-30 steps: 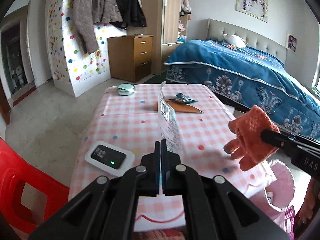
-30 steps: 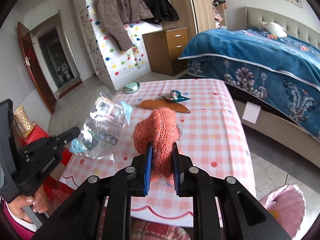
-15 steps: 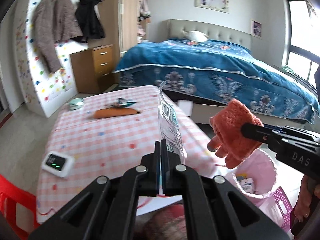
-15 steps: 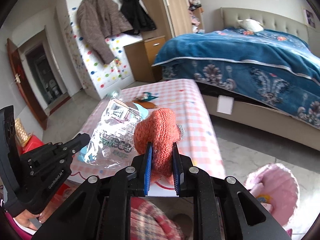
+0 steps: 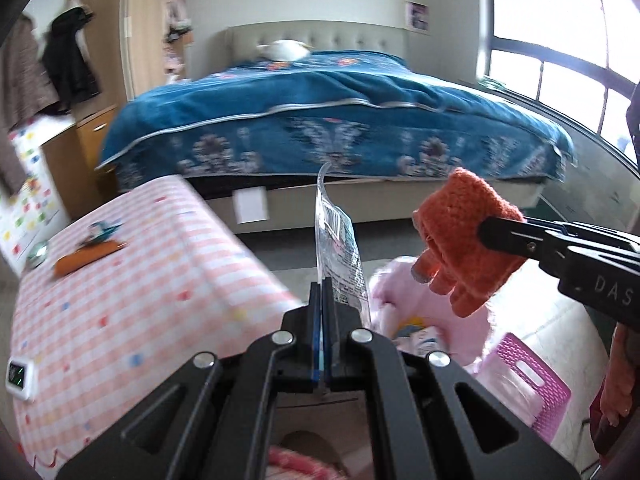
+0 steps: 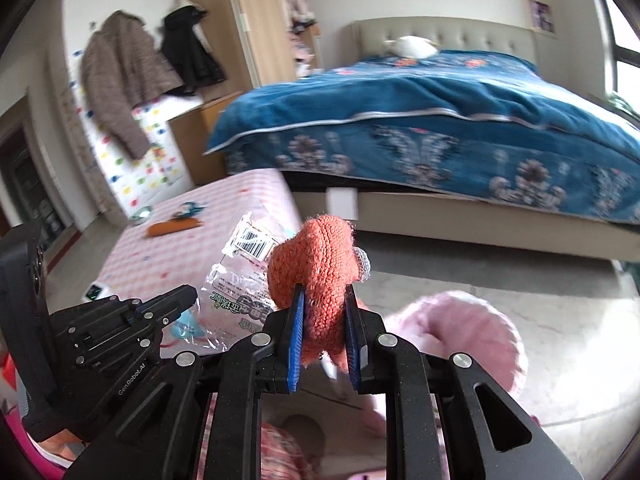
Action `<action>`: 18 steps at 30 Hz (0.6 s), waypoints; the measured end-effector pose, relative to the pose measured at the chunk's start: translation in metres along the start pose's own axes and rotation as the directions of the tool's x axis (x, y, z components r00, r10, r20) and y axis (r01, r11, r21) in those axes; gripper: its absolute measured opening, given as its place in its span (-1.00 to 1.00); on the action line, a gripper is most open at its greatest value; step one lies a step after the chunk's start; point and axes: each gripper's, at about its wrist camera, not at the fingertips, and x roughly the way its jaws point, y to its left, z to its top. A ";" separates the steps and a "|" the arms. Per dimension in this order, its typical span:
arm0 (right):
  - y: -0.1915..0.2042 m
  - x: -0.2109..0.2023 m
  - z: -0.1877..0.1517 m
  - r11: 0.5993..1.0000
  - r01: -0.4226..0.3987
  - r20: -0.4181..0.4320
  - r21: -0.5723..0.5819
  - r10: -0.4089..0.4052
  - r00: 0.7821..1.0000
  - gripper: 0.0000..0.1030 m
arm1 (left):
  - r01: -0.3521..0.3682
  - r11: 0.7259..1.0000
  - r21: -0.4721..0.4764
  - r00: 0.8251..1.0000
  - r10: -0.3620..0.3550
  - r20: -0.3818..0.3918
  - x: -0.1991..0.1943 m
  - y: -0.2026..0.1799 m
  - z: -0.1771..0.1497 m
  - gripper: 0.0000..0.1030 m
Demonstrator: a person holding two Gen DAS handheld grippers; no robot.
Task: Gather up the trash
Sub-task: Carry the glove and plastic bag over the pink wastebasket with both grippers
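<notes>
My left gripper (image 5: pixel 322 292) is shut on a clear plastic wrapper (image 5: pixel 336 240) with a barcode and holds it upright in the air; the wrapper also shows in the right wrist view (image 6: pixel 236 276). My right gripper (image 6: pixel 322 300) is shut on an orange knitted glove (image 6: pixel 316 264), which also shows in the left wrist view (image 5: pixel 464 236), to the right of the wrapper. Both are held beyond the table edge, above a pink trash bin (image 5: pixel 404 300) lined with a pink bag (image 6: pixel 476 332) on the floor.
The pink checked table (image 5: pixel 128 272) lies to the left with an orange object (image 5: pixel 86 258), a teal wrapper (image 5: pixel 102 228) and a small white device (image 5: pixel 18 372). A blue bed (image 5: pixel 332 120) stands ahead. A pink perforated basket (image 5: pixel 528 380) sits at the right.
Both grippers have swung right, away from the table and over the pink bin, still holding the wrapper and the glove.
</notes>
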 end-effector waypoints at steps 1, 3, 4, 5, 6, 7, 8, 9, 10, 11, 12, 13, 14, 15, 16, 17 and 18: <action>-0.011 -0.002 -0.001 1.000 0.017 0.000 0.018 -0.017 1.000 -0.64 | 0.012 1.000 0.011 1.000 -0.012 -0.003 0.004 -0.006 0.001 -1.00; -0.032 -0.007 -0.003 0.998 0.041 0.006 0.053 -0.041 0.999 -0.64 | 0.037 0.999 0.035 0.999 -0.036 -0.014 0.013 -0.021 0.004 -1.00; -0.037 -0.006 -0.003 0.997 0.043 0.007 0.058 -0.043 0.999 -0.64 | 0.054 0.997 0.048 0.998 -0.053 -0.024 0.020 -0.030 0.006 -1.00; -0.047 -0.007 -0.004 0.996 0.049 0.012 0.074 -0.050 0.999 -0.64 | 0.062 0.997 0.055 0.998 -0.061 -0.030 0.025 -0.035 0.008 -1.00; -0.057 -0.007 -0.004 0.995 0.054 0.017 0.089 -0.055 0.998 -0.64 | 0.068 0.996 0.062 0.997 -0.066 -0.035 0.029 -0.039 0.009 -1.00; -0.065 -0.008 -0.004 0.993 0.057 0.020 0.101 -0.060 0.998 -0.64 | 0.075 0.994 0.074 0.997 -0.072 -0.042 0.035 -0.046 0.011 -1.00; -0.071 -0.007 -0.005 0.992 0.058 0.022 0.108 -0.061 0.998 -0.64 | 0.077 0.993 0.086 0.996 -0.074 -0.045 0.039 -0.051 0.012 -1.00; -0.080 -0.007 -0.005 0.991 0.059 0.026 0.124 -0.063 0.998 -0.64 | 0.080 0.992 0.096 0.996 -0.075 -0.048 0.043 -0.056 0.013 -1.00; -0.087 -0.005 -0.006 0.989 0.058 0.027 0.137 -0.062 0.998 -0.64 | 0.082 0.990 0.113 0.996 -0.076 -0.053 0.049 -0.062 0.015 -1.00; -0.091 -0.004 -0.006 0.988 0.058 0.027 0.143 -0.062 0.998 -0.64 | 0.082 0.989 0.121 0.996 -0.076 -0.056 0.053 -0.066 0.017 -1.00; -0.099 -0.001 -0.006 0.986 0.055 0.027 0.158 -0.060 0.998 -0.64 | 0.084 0.988 0.126 0.995 -0.077 -0.059 0.057 -0.069 0.018 -1.00; -0.106 0.000 -0.006 0.984 0.051 0.026 0.171 -0.057 0.998 -0.64 | 0.087 0.988 0.131 0.995 -0.079 -0.066 0.063 -0.072 0.020 -1.00; -0.109 0.000 -0.005 0.983 0.053 0.027 0.177 -0.059 0.998 -0.64 | 0.089 0.987 0.131 0.994 -0.080 -0.070 0.066 -0.074 0.022 -1.00; -0.115 0.002 -0.005 0.980 0.054 0.026 0.190 -0.060 0.998 -0.64 | 0.092 0.987 0.130 0.994 -0.083 -0.075 0.070 -0.076 0.023 -1.00; -0.120 0.004 -0.004 0.979 0.053 0.025 0.199 -0.059 0.998 -0.64 | 0.095 0.987 0.130 0.993 -0.085 -0.082 0.076 -0.079 0.025 -1.00; -0.119 0.004 -0.004 0.977 0.056 0.025 0.204 -0.063 0.998 -0.64 | 0.097 0.987 0.130 0.993 -0.087 -0.083 0.079 -0.081 0.027 -1.00; -0.124 0.006 -0.004 0.975 0.060 0.025 0.213 -0.067 0.997 -0.64 | 0.103 0.986 0.129 0.992 -0.092 -0.085 0.082 -0.083 0.028 -1.00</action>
